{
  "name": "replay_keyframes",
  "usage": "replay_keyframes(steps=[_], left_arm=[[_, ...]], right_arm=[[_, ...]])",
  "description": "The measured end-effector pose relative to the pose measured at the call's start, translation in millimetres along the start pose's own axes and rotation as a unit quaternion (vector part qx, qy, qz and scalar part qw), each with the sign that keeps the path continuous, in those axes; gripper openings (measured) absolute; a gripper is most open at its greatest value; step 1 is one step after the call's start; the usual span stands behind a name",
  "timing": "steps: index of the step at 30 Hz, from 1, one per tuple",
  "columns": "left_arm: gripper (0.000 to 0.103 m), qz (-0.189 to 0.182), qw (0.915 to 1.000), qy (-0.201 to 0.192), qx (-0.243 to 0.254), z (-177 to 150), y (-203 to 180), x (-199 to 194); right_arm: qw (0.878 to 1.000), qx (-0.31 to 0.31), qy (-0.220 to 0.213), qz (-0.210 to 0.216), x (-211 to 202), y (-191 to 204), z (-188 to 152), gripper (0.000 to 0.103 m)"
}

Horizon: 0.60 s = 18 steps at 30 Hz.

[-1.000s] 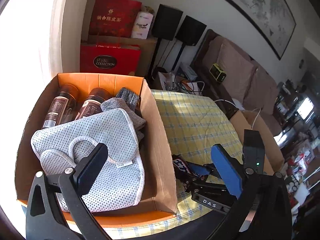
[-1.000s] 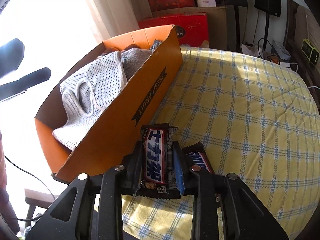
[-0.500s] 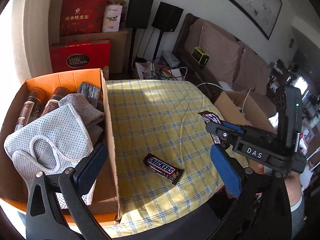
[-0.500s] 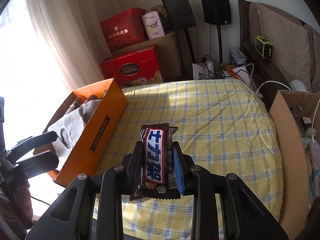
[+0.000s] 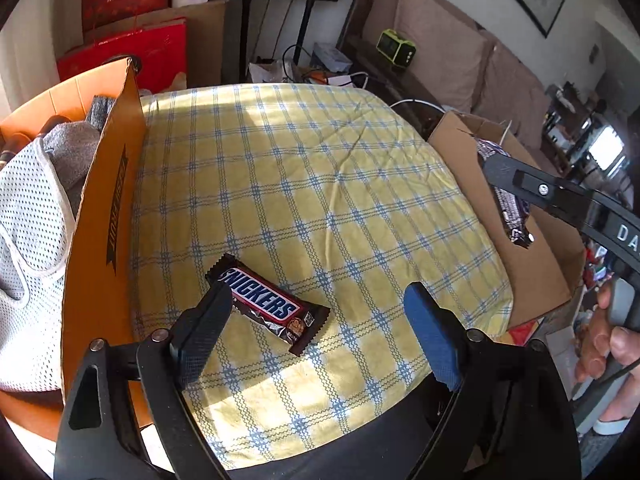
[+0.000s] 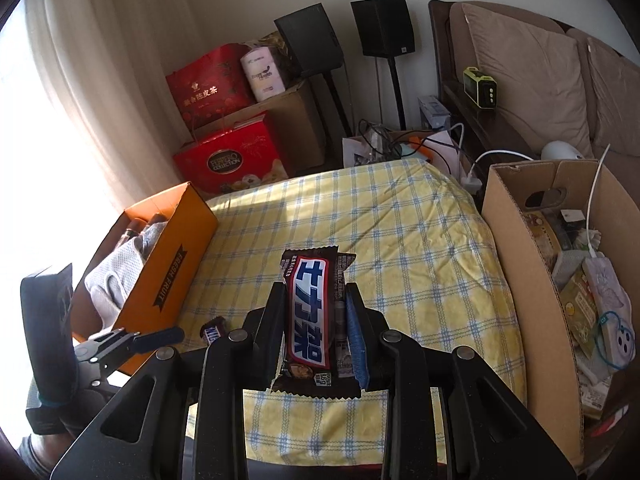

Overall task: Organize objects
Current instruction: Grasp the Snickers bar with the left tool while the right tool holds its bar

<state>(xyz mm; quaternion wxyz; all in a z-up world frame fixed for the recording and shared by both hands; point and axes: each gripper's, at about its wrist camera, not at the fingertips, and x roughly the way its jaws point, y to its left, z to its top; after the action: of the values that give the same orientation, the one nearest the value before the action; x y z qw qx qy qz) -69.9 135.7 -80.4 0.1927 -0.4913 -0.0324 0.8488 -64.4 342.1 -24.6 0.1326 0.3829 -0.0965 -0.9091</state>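
A Snickers bar (image 5: 268, 304) lies slantwise on the yellow checked tablecloth (image 5: 320, 168), near the orange box (image 5: 108, 216). My left gripper (image 5: 316, 328) hangs just above the bar. Its jaws are closing with the bar between them, and the pads do not press on it. My right gripper (image 6: 314, 300) is shut on a second brown chocolate bar (image 6: 310, 312), held upright above the table. In the left wrist view that bar (image 5: 508, 208) hangs over the brown cardboard box (image 5: 540, 264).
The orange box (image 6: 172, 264) at the left holds a white mesh cloth (image 5: 28, 232), grey cloth and bottles. The brown cardboard box (image 6: 516, 248) at the right holds several packets and a cable. Red gift bags, speakers and a sofa stand behind the table.
My left gripper swung from above the orange box rightwards and down over the Snickers bar, jaws narrowing. My right gripper carried its bar up and right, away from the orange box towards the brown one.
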Motion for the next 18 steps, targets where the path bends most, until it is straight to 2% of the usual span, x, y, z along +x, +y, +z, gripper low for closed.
replay_keyframes(steps=[6, 11, 14, 18], left_arm=[[0.087, 0.049, 0.9984, -0.001, -0.029, -4, 12, 18], [0.087, 0.055, 0.9976, 0.022, -0.037, -6, 19, 39], [0.08, 0.063, 0.9975, 0.02, -0.026, -8, 17, 47], [0.057, 0.083, 0.9965, 0.004, 0.004, -6, 10, 50]], right_arm=[[1.0, 0.008, 0.006, 0.004, 6, -5, -8, 0.028], [1.0, 0.009, 0.008, 0.002, 10, -6, -12, 0.028], [1.0, 0.006, 0.01, 0.001, 12, -5, -14, 0.028], [1.0, 0.0, 0.008, -0.008, 15, -4, -17, 0.028]])
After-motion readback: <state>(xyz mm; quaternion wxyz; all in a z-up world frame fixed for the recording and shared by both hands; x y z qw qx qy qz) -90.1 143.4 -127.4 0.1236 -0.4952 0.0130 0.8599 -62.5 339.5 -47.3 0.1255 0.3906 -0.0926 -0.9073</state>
